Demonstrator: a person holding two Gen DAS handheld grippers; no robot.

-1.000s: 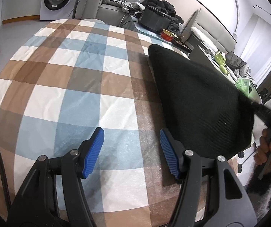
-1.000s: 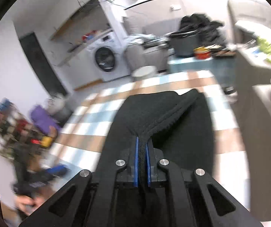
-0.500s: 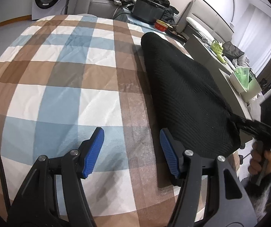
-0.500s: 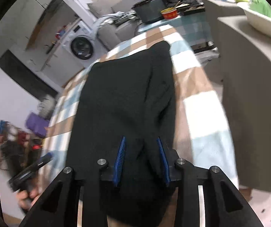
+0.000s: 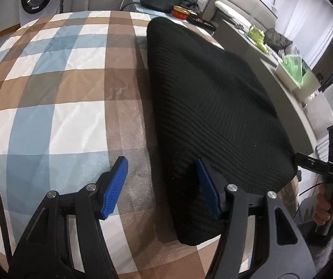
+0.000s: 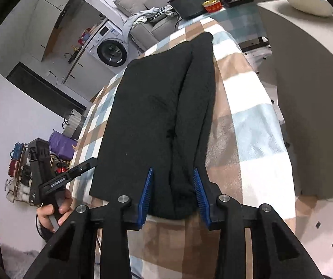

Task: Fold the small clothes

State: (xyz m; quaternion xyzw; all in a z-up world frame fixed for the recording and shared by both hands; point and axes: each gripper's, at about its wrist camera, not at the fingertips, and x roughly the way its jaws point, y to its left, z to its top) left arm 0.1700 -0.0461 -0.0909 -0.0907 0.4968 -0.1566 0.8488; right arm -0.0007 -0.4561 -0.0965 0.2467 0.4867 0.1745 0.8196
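- Two views are given; in the left wrist view, the black knit garment (image 5: 213,107) is seen laid flat on the checked cloth (image 5: 50,88) of the tabletop, stretching from 12 o'clock toward 5 o'clock. The left tongs (image 5: 161,186) stand apart and empty, the near left edge of the garment lying between the pads, unpressed.
- The laying-out step is judged done; a first fold seems next, which calls for the left tongs to be closed on that near edge.
- In the right wrist view, the right tongs (image 6: 173,193) have just been opening; the garment's near end lies between the pads, released. A raised ridge is seen running toward 12 o'clock.
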